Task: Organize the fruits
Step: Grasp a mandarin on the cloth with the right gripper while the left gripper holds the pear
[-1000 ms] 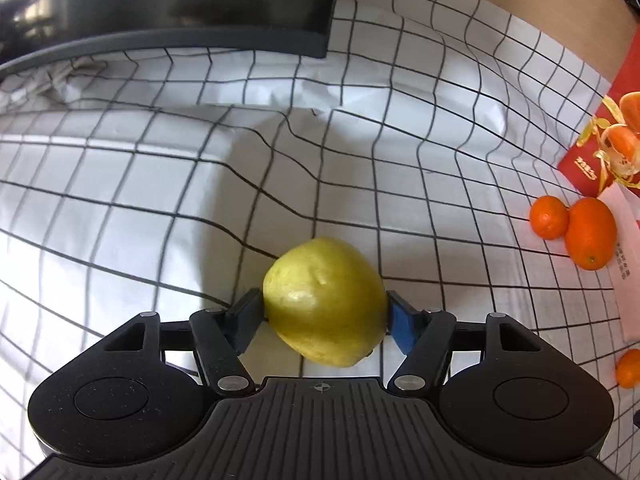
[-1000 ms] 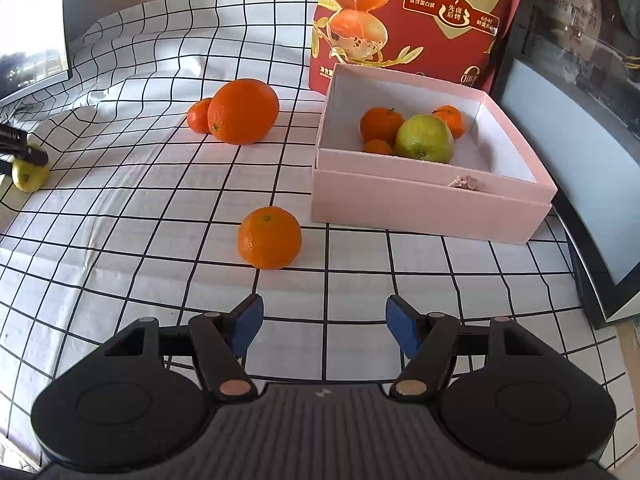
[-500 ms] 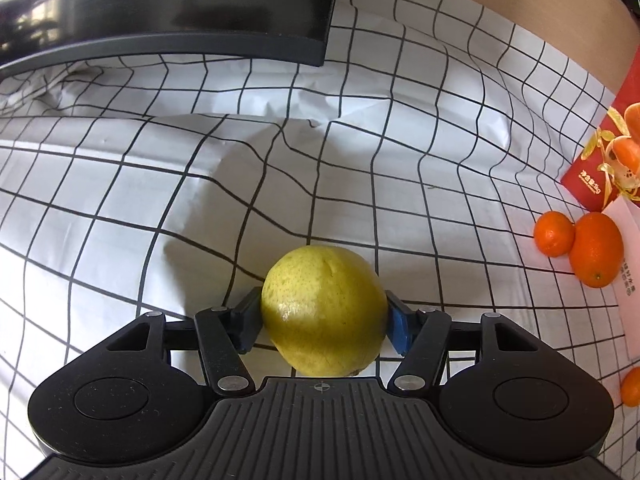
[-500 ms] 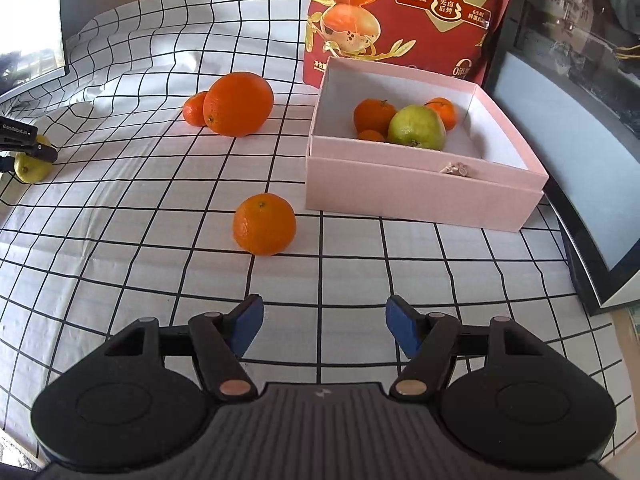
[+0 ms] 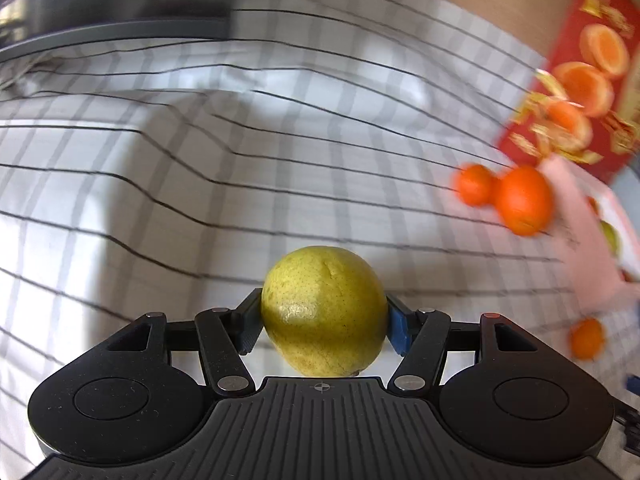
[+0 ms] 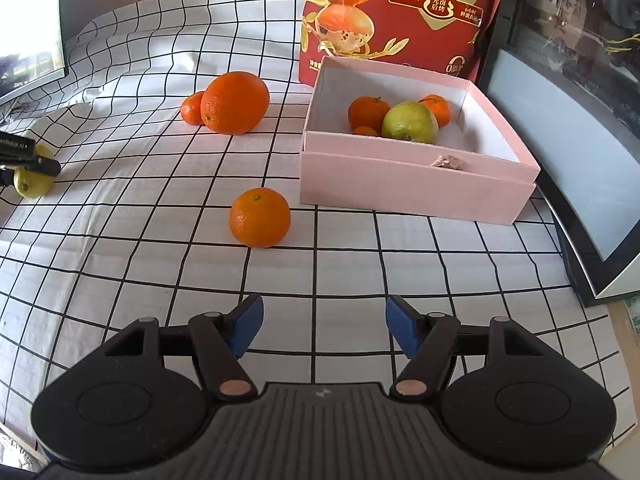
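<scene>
The left tool (image 5: pixel 324 322) is clenched on a round yellow-green pear (image 5: pixel 323 310), held at its widest part between the two blue pads and lifted above the white cloth with black grid lines (image 5: pixel 168 216) that covers the bench. The skin is smooth and the shape round, so I think the pear could slip or turn out of the pads if the swing toward the pink square cardboard box (image 6: pixel 416 188) is too fast; the left view is blurred, which suggests quick motion. A drop from height could also bruise it, or knock the fruit lying in the box.

The right tool (image 6: pixel 322 320) is released, holding nothing, low over the cloth in front of the box. A medium orange (image 6: pixel 260 217) lies just left of the box's front wall, nearest to this tool. Further, left of the box, a large orange (image 6: pixel 235 103) touches a small mandarin (image 6: pixel 192 108); these lie near the pear's likely path. Inside the box are a green pear (image 6: pixel 410 123) and several small mandarins, so free space is on its right side. Behind the box stands a red printed bag (image 6: pixel 400 12).
</scene>
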`<state>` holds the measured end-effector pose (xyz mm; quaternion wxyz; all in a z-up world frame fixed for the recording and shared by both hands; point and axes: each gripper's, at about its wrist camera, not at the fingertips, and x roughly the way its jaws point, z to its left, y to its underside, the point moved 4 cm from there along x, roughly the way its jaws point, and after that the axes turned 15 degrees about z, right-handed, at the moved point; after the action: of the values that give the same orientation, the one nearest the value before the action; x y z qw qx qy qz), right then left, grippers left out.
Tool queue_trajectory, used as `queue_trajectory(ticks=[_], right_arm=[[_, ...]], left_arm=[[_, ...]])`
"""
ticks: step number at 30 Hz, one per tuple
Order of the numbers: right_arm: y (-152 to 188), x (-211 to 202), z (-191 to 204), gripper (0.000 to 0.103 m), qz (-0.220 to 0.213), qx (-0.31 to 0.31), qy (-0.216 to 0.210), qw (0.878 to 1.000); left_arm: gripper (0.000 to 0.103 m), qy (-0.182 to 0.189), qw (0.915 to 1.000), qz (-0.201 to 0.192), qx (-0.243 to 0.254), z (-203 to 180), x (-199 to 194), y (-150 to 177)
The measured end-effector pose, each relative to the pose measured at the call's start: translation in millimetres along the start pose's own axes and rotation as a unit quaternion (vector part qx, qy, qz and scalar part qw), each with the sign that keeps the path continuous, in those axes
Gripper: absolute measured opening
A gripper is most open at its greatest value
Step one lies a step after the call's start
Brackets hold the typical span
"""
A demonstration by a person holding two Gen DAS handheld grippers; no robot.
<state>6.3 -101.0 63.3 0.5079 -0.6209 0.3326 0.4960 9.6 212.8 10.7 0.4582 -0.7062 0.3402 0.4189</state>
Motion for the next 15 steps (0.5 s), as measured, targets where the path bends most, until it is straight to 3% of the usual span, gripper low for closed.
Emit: queue_trajectory(ticks=[3,7,11,15], right_arm=[[-1,0,4,0.068,-0.001,-0.002,-0.006,1.0],[-3,2,11,0.068,-0.005,-0.008,-0.013,1.0],[-7,2,15,0.068,-0.012,-0.012,-0.018,1.0],[-12,3,15,0.068,-0.019,-0.016,-0.015,1.0]], left_arm=[[0.066,0.037,0.9992,0.004,0.013,-32,-6,18],[0.066,0.057,0.9972,0.021,0.043,-76,-1,44],[0.066,0.038,0.9957,0.035,0.077,-108,10,63],[0.066,0.028,0.9961,0.035,0.077,-113,14,74]])
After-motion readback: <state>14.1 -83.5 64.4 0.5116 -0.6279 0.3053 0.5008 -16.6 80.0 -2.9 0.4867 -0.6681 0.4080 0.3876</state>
